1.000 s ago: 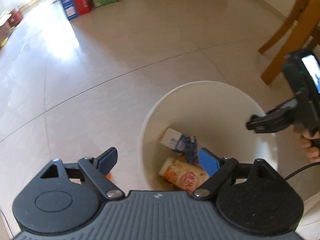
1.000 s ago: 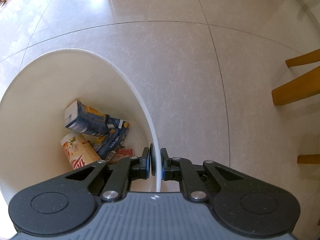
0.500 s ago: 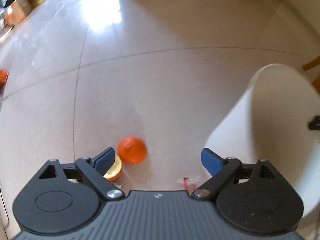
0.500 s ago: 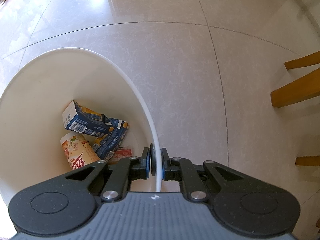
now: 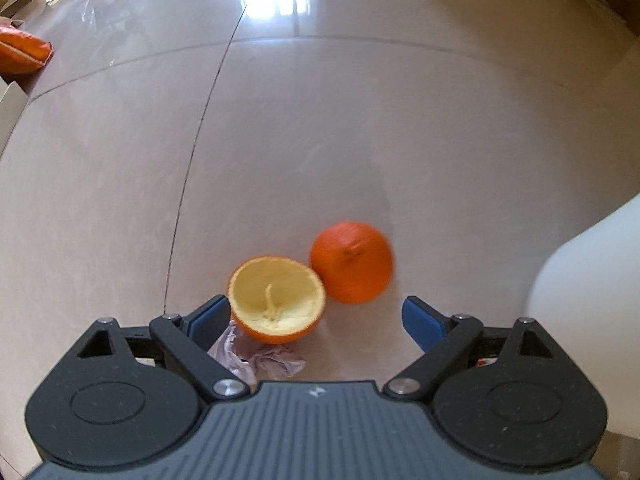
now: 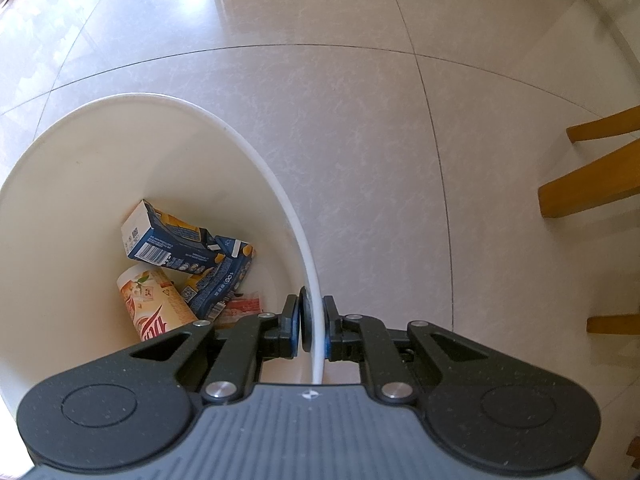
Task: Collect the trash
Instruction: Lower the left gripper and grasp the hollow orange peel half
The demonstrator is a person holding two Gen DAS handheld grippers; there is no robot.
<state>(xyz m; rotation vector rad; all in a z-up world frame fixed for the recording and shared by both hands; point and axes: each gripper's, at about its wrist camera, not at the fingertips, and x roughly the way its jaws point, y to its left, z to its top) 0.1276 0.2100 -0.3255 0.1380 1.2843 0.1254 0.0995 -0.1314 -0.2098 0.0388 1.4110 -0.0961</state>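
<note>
Two orange peel halves lie on the tiled floor in the left wrist view: one hollow side up (image 5: 276, 300), the other dome side up (image 5: 351, 262). A crumpled pale wrapper (image 5: 256, 358) sits just under the hollow one. My left gripper (image 5: 316, 316) hangs open above them, with its left pad beside the hollow peel. My right gripper (image 6: 311, 328) is shut on the rim of the white bin (image 6: 276, 196). Inside the bin lie a blue carton (image 6: 168, 236), a cream and orange cup (image 6: 154, 304) and a blue wrapper (image 6: 218, 284).
The bin's white wall (image 5: 592, 300) stands at the right edge of the left wrist view. An orange bag (image 5: 20, 52) and cardboard lie at the far left. Wooden chair legs (image 6: 592, 184) stand to the right of the bin.
My left gripper has swung left, away from over the bin, and dropped towards the orange peels, which now lie between its fingers. The right gripper keeps its hold on the bin rim.
</note>
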